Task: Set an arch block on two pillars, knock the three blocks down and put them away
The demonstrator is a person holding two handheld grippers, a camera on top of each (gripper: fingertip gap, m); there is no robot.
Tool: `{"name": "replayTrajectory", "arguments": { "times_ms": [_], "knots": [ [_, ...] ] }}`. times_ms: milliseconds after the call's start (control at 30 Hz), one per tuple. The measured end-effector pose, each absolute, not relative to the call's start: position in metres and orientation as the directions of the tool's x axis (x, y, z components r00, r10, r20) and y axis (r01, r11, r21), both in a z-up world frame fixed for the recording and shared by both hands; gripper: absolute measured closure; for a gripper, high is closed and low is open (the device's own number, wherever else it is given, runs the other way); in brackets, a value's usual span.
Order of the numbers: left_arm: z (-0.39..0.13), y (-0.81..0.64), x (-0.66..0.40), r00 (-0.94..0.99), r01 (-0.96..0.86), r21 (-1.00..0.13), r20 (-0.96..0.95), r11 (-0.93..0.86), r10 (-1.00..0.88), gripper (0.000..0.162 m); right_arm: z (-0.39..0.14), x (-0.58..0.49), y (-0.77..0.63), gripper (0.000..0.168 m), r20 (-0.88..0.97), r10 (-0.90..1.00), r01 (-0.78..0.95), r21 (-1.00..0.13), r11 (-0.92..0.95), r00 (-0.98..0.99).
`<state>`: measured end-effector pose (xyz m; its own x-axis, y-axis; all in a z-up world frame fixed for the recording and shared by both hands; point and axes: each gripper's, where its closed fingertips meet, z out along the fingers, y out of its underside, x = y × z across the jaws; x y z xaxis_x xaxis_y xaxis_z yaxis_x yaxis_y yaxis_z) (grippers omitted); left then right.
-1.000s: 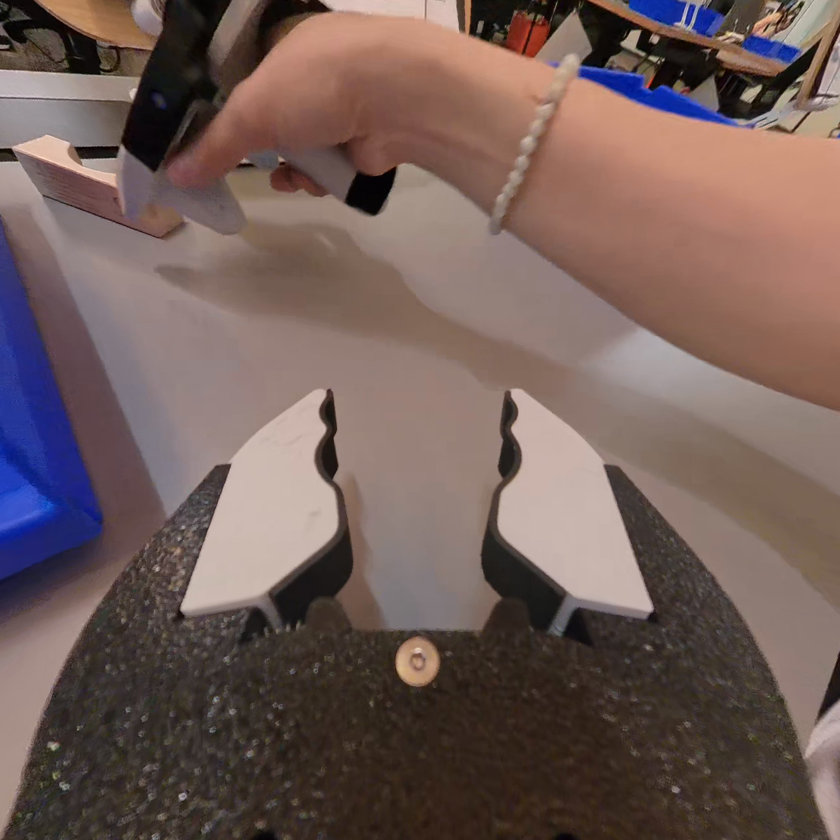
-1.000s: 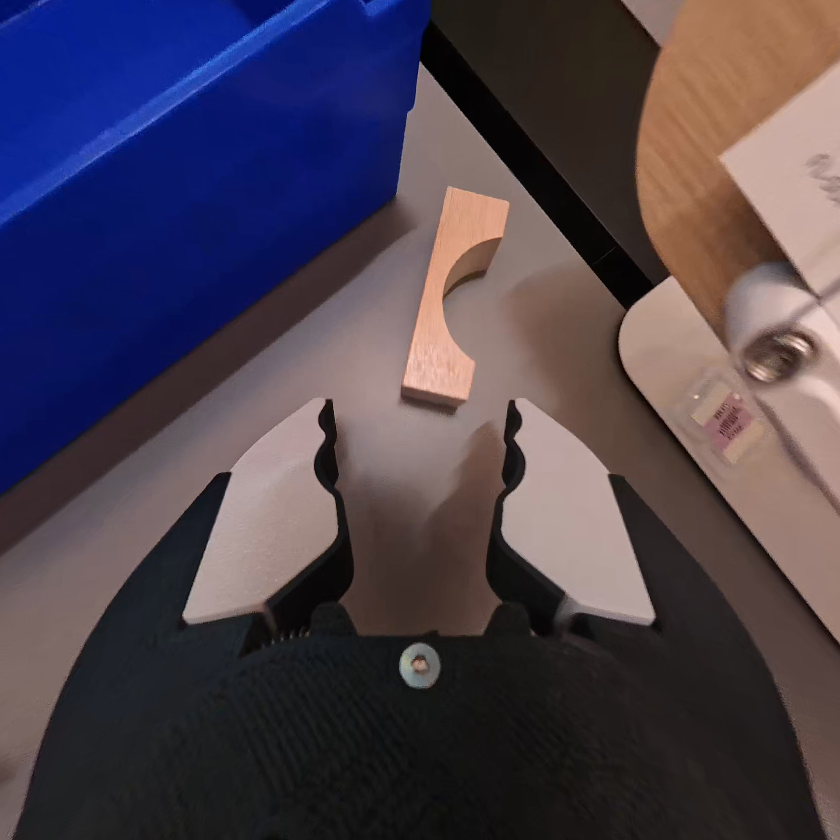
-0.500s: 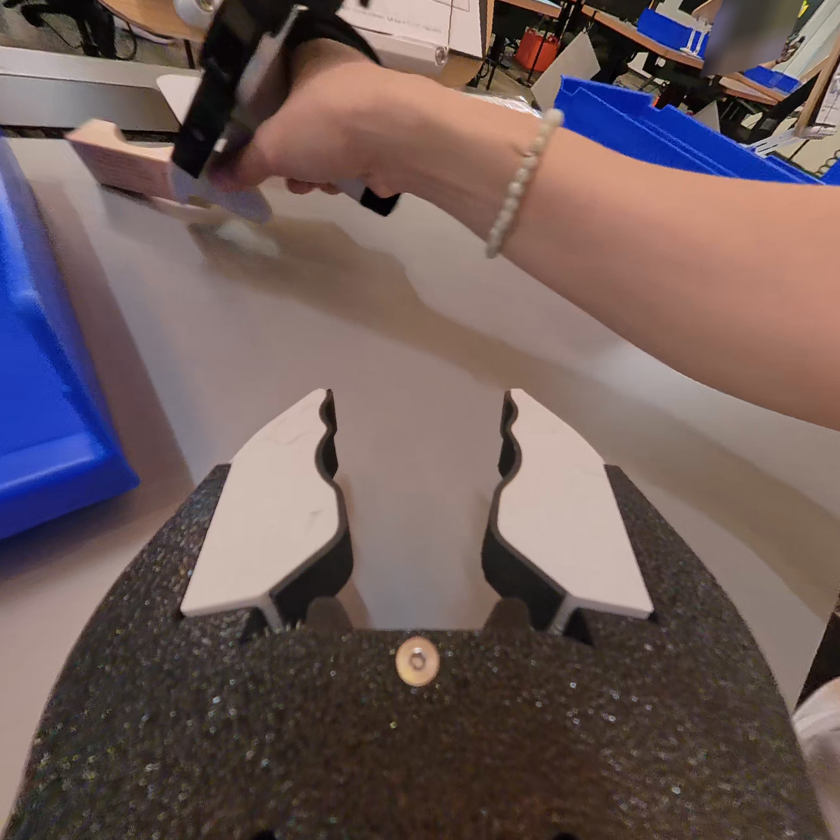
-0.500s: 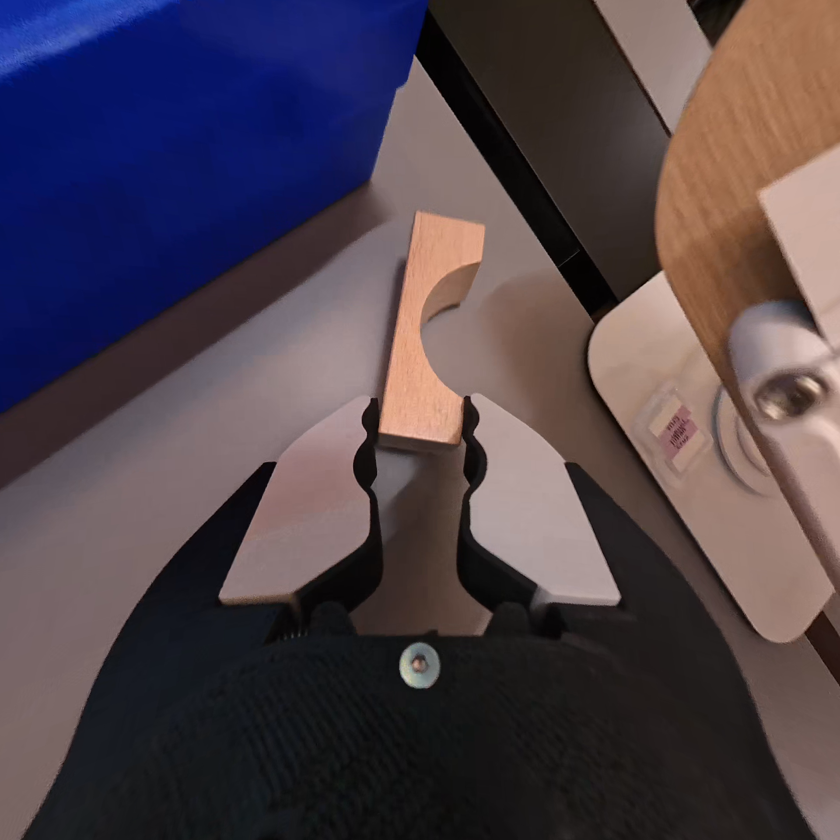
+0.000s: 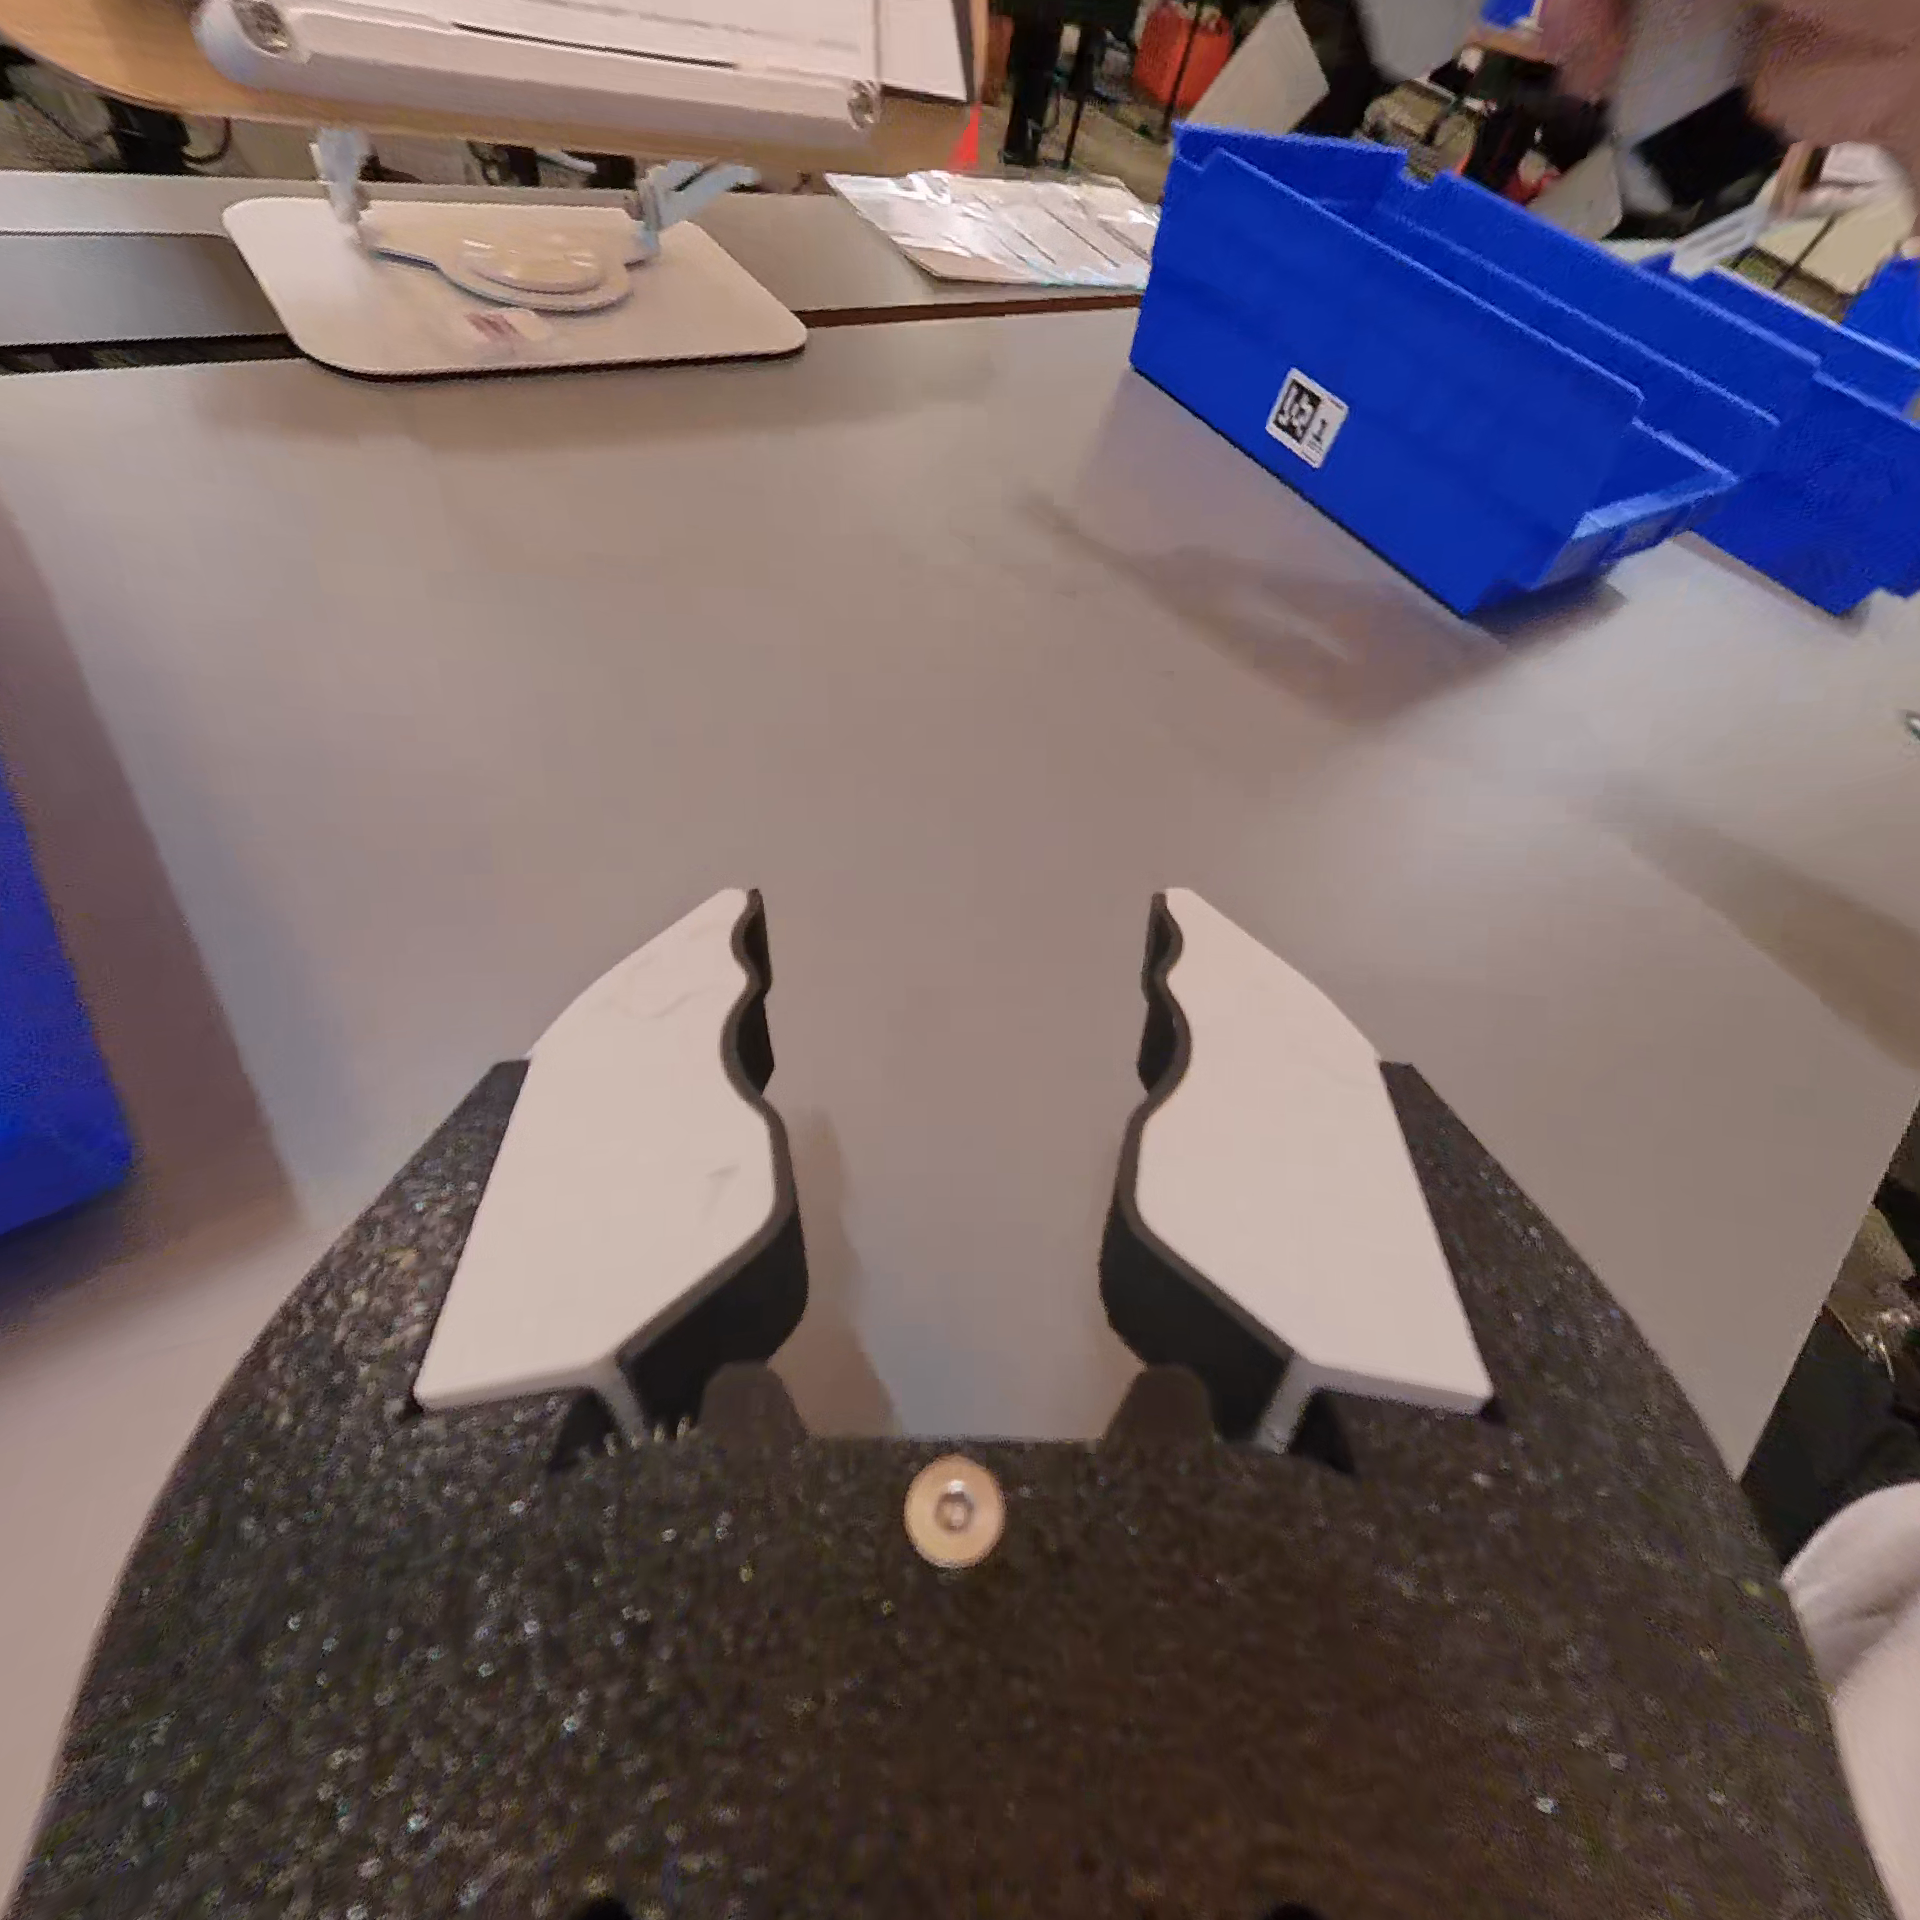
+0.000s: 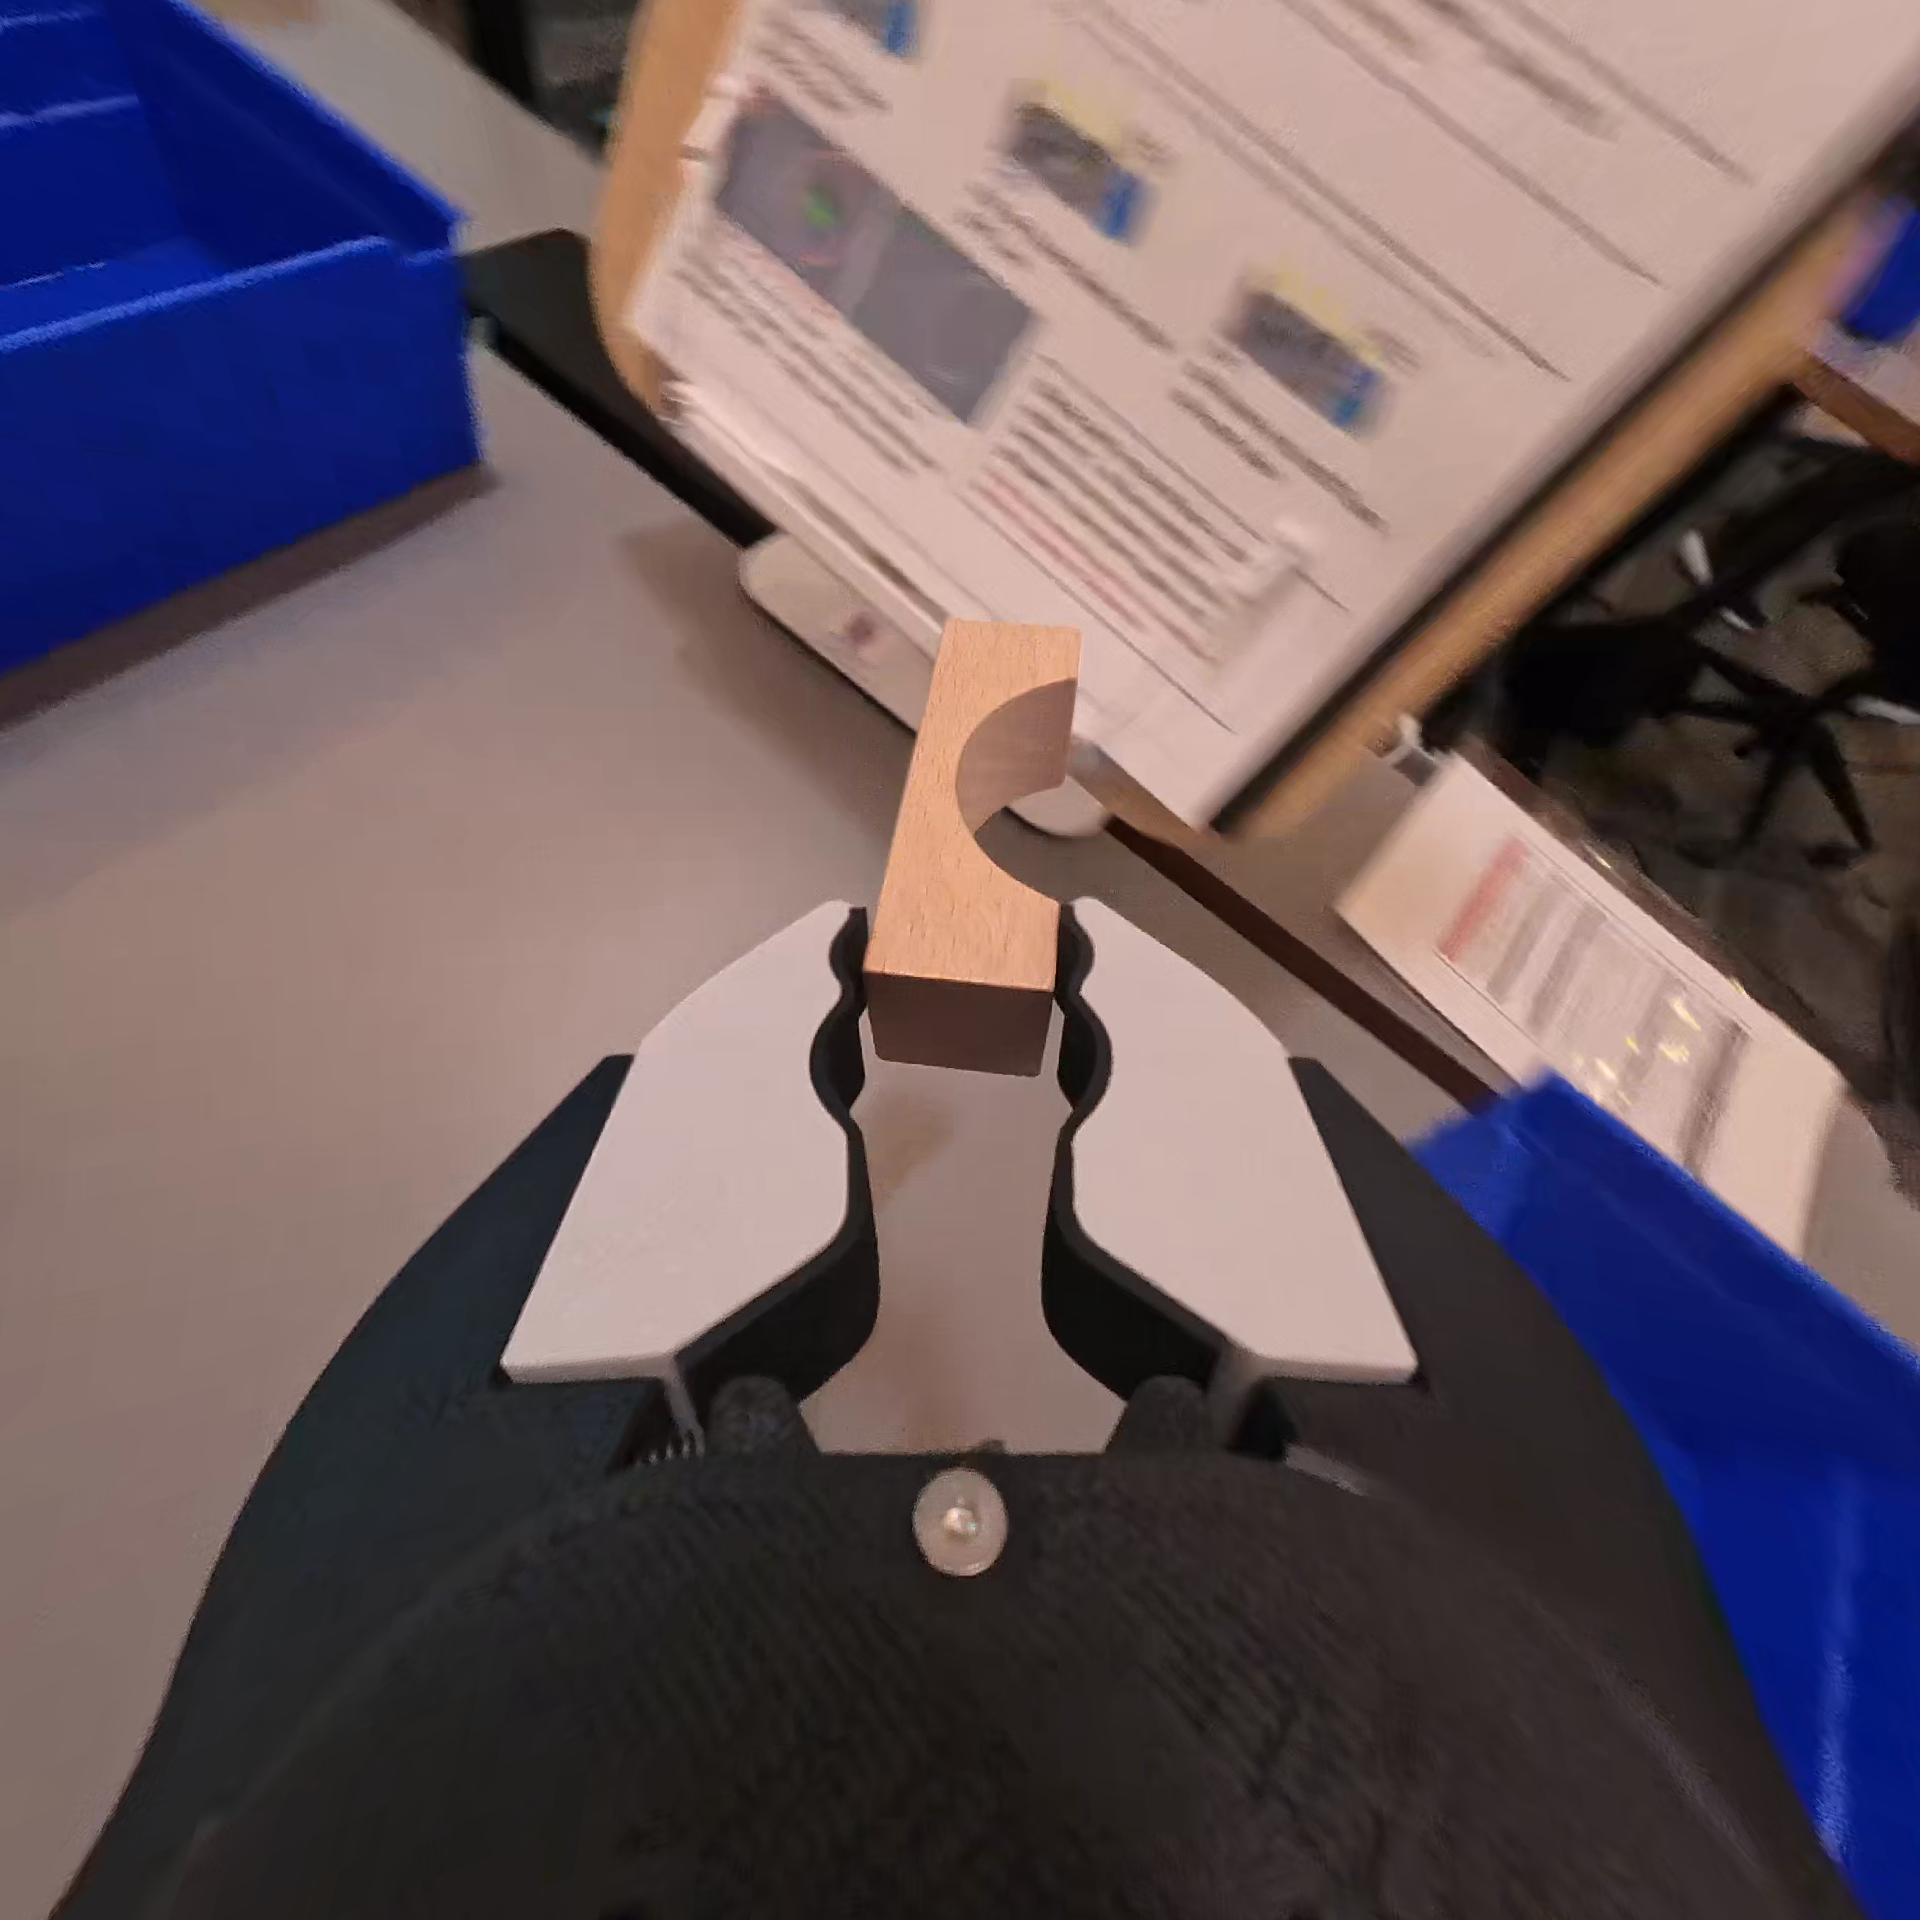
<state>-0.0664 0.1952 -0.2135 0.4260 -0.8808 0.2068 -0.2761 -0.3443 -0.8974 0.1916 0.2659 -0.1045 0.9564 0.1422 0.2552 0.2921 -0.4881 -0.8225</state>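
My right gripper (image 6: 961, 961) is shut on a wooden arch block (image 6: 966, 862), a pale beam with a half-round cutout on its right side. It grips the block's near end and holds it above the grey table (image 6: 312, 935), pointing away from me. My left gripper (image 5: 956, 935) is open and empty, low over the bare grey table (image 5: 727, 644). The block and the right gripper do not show in the left wrist view.
A blue bin (image 5: 1434, 395) stands at the back right in the left wrist view, another blue bin (image 5: 42, 1039) at the left edge. A document stand with printed pages (image 6: 1195, 343) rises just beyond the block; its white base (image 5: 499, 301) is at the table's back. Blue bins (image 6: 187, 364) (image 6: 1714, 1403) flank the right gripper. There is about 30 centimetres between the tips of the two grippers.
My right gripper closed on the arch block and lifted it off the table. The hand and right gripper have left the left wrist view, which has swung right.
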Motion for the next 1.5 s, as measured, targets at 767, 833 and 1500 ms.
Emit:
{"name": "replayTrajectory", "arguments": {
  "times_ms": [767,833,1500],
  "knots": [
    [-0.218,0.137,0.018,0.271,-0.457,-0.848,0.156,-0.269,-0.950,0.091,-0.237,0.387,0.099,0.127,0.079,-0.171,-0.064,-0.714,-0.697,0.982],
    [-0.219,0.134,0.026,0.256,-0.475,-0.837,0.163,-0.271,-0.953,0.090,-0.227,0.379,0.095,0.107,0.056,-0.174,-0.079,-0.728,-0.681,0.983],
    [-0.169,0.158,0.119,0.129,-0.516,-0.851,0.038,-0.100,-0.991,0.087,-0.165,0.328,0.054,0.103,0.024,-0.151,-0.037,-0.920,-0.391,0.988]
  ]
}}
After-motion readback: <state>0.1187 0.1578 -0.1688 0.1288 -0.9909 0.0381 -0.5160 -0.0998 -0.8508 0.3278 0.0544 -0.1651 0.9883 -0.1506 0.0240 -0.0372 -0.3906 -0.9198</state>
